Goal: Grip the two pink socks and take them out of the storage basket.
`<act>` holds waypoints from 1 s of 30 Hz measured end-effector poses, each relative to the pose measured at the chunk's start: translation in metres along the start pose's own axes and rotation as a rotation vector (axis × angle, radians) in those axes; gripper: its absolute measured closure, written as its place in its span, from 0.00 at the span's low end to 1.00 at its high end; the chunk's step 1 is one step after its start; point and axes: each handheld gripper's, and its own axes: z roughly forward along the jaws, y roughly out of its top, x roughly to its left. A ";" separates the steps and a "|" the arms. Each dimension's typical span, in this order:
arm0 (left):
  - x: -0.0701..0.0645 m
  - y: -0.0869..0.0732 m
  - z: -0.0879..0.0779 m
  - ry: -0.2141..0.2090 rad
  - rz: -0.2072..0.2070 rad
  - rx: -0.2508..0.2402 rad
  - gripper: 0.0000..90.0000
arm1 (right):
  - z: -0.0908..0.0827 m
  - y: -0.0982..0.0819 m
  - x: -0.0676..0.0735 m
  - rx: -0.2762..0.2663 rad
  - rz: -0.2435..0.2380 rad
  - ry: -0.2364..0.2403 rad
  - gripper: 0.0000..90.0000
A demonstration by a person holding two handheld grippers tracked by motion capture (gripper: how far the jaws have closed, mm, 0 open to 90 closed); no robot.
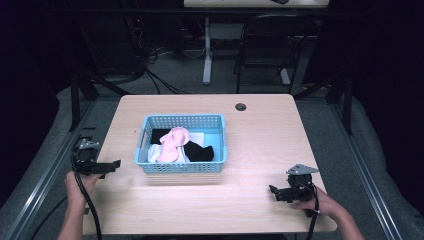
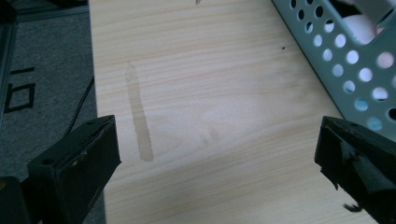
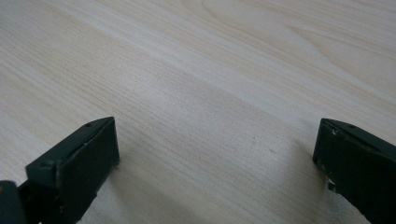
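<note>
At the left edge of the table (image 1: pixel 260 125), near the person, the left gripper (image 1: pixel 116 164) is held in the left hand (image 1: pixel 80 187), its jaws pointing right toward the basket (image 1: pixel 150 167). In the left gripper view its jaws stand wide apart with nothing between them but bare wood and a pale streak (image 2: pixel 139 121) on the tabletop; the basket's perforated wall (image 2: pixel 345 60) shows at the upper right, just past the right jaw. A cable (image 1: pixel 92 210) trails from this gripper toward the near edge.

The blue basket sits left of the table's middle, just right of the left gripper and not touching it. Inside lie a pink sock (image 1: pixel 172 142) on top, a black sock (image 1: pixel 200 151) to its right, some white cloth (image 1: pixel 155 152) at the near left, and another dark piece (image 1: pixel 157 135) at the far left.

A small round hole (image 1: pixel 241 106) marks the far side of the table.

At the near right, well apart from the basket, the right gripper (image 1: pixel 272 191) rests low over the table in the right hand (image 1: pixel 320 202), pointing left. Its jaws are also spread wide and grasp nothing; between them is plain wood.
</note>
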 end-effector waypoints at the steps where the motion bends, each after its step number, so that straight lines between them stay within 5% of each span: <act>1: -0.001 0.003 -0.005 -0.001 -0.007 0.000 0.00 | 0.000 0.000 0.000 0.000 -0.001 -0.001 0.00; 7: -0.005 0.013 -0.007 -0.014 -0.015 0.013 0.00 | 0.000 0.000 0.000 0.000 -0.001 -0.001 0.00; 14: -0.015 0.026 -0.012 -0.018 0.023 0.065 0.00 | 0.000 0.000 0.000 0.001 0.000 0.000 0.00; 21: -0.019 0.044 -0.029 -0.084 0.014 0.071 0.00 | 0.001 0.001 0.000 -0.005 -0.004 0.001 0.00; 30: -0.036 0.071 -0.041 -0.131 0.072 0.081 0.00 | 0.001 0.001 0.001 -0.002 -0.003 0.001 0.00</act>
